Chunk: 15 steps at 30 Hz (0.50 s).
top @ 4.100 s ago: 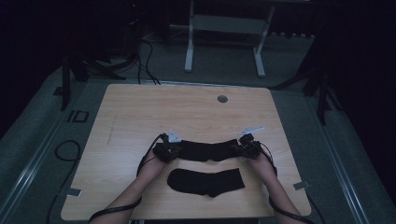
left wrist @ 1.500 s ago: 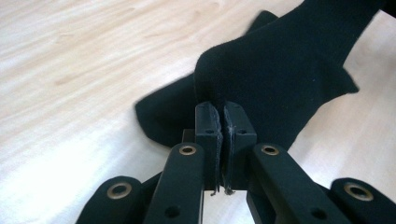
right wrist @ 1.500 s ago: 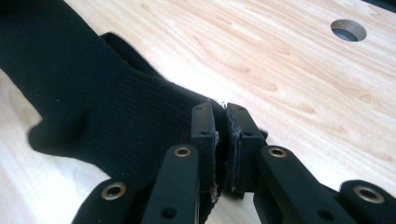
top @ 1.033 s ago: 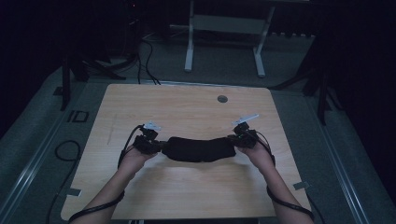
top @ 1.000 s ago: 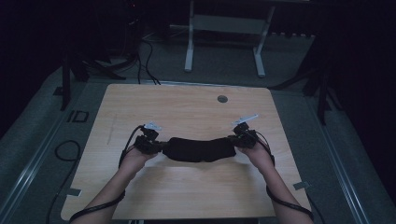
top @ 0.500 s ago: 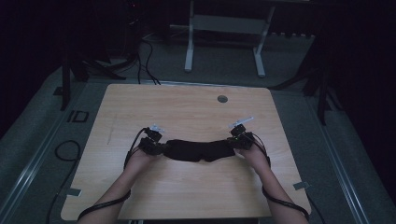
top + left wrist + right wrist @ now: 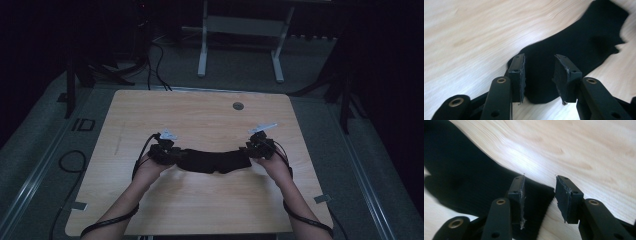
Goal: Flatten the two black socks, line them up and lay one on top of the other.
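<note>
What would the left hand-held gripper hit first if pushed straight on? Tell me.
Most likely the black sock: it lies on the table between and ahead of the left hand-held gripper, whose jaws have just been opening and stand apart. Depth is hard to judge.

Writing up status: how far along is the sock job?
Done: the black sock lies stretched flat on the table. In hand: left gripper and right gripper have just been opening, pads off the cloth, each over one end. Left: pulling both hands away.
</note>
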Each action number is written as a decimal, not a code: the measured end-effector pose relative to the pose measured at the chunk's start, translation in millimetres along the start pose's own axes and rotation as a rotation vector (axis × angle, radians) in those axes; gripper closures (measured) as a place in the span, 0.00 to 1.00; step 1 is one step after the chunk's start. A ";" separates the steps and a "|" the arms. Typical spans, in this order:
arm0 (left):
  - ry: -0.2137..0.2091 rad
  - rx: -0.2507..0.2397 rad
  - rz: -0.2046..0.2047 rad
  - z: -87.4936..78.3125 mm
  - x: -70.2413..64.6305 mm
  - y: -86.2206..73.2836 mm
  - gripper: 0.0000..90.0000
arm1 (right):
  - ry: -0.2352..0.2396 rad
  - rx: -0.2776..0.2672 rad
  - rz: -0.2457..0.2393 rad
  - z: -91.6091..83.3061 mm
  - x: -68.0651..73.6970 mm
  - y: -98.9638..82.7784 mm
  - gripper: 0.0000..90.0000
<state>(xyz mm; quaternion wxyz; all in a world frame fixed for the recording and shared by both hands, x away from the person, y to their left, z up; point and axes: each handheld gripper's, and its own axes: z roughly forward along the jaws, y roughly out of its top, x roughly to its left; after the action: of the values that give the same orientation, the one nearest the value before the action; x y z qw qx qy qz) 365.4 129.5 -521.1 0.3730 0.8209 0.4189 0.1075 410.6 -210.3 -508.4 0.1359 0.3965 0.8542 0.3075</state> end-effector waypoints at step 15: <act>-0.041 0.094 0.001 46.3 -14.5 -2.0 0.99 | 0.216 0.004 -0.098 29.2 72.7 1.9 1.00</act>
<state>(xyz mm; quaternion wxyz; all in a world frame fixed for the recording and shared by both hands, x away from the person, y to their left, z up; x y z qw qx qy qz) 377.7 95.0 -552.9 0.3426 0.8398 0.4151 0.0711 378.4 -141.8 -529.0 0.0574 0.3190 0.8829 0.3397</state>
